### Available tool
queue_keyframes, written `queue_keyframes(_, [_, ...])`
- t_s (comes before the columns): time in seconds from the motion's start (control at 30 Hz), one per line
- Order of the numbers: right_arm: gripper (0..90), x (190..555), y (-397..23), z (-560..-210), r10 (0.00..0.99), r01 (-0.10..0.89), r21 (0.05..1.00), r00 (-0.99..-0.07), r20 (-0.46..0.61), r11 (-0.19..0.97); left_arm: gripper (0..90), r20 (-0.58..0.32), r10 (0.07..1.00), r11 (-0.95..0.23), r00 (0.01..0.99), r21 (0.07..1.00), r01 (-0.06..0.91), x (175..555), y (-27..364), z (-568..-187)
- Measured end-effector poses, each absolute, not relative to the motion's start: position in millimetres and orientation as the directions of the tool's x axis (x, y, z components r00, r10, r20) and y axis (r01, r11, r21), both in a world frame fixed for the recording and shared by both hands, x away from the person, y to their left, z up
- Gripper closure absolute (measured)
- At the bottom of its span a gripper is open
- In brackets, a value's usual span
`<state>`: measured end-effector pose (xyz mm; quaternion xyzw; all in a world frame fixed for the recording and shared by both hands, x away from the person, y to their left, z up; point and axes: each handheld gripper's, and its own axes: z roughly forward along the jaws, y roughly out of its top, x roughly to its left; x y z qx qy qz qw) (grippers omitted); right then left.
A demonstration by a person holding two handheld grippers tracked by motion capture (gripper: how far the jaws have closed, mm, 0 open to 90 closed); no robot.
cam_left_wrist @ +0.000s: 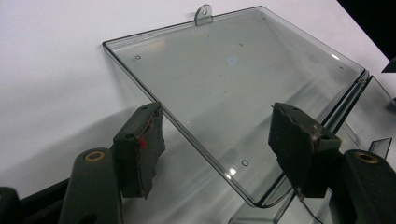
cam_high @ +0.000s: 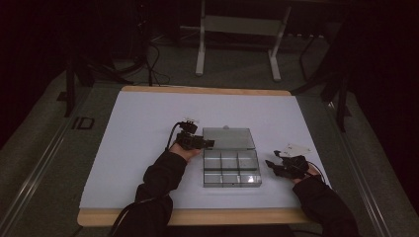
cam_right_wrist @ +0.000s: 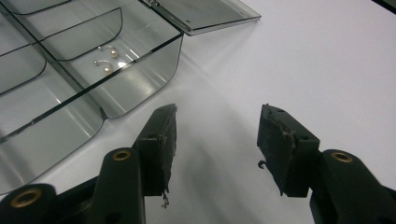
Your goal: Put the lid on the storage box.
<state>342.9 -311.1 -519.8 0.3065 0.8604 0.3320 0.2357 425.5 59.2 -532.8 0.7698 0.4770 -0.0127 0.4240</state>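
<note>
Clear compartment box [cam_high: 231,168] at table [cam_high: 138,148] centre, lid [cam_left_wrist: 233,88] flung flat toward 12 o'clock. Left gripper [cam_high: 207,143] at lid's 9 o'clock edge, jaws apart, straddling lid corner without pressing. Right gripper [cam_high: 269,163] at box's 3 o'clock, jaws apart, empty. Small pearl earrings [cam_right_wrist: 106,58] in corner compartment

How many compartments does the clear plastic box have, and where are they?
6, by the high view: the organizer box has two rows of three, one row next to the open lid, one nearer the person.
</note>
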Motion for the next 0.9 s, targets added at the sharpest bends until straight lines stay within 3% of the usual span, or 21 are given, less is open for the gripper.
queue_keyframes(0.17, [47.0,343.3,-310.5,-518.4,0.684,0.370,0.719,-0.702,-0.199,0.589,41.0,-0.430,0.724,-0.184,0.540,0.633,0.752,425.6,60.5,-531.8])
queue_keyframes(0.27, [46.9,344.5,-309.9,-517.0,0.684,0.371,0.720,-0.704,-0.194,0.586,47.4,-0.519,0.694,-0.137,0.500,0.586,0.799,429.1,69.8,-534.8])
queue_keyframes(0.47, [47.2,344.7,-309.1,-518.8,0.681,0.373,0.714,-0.706,-0.196,0.592,47.8,-0.664,0.602,-0.057,0.443,0.518,0.853,435.3,75.0,-549.3])
queue_keyframes(0.67, [47.7,344.6,-309.9,-517.9,0.681,0.372,0.715,-0.705,-0.198,0.592,50.9,-0.649,0.595,-0.036,0.474,0.568,0.823,429.6,74.5,-549.6])
queue_keyframes(0.9, [48.4,344.7,-309.3,-514.2,0.682,0.368,0.720,-0.704,-0.197,0.588,58.2,-0.569,0.619,-0.065,0.541,0.650,0.757,423.1,71.2,-540.7])
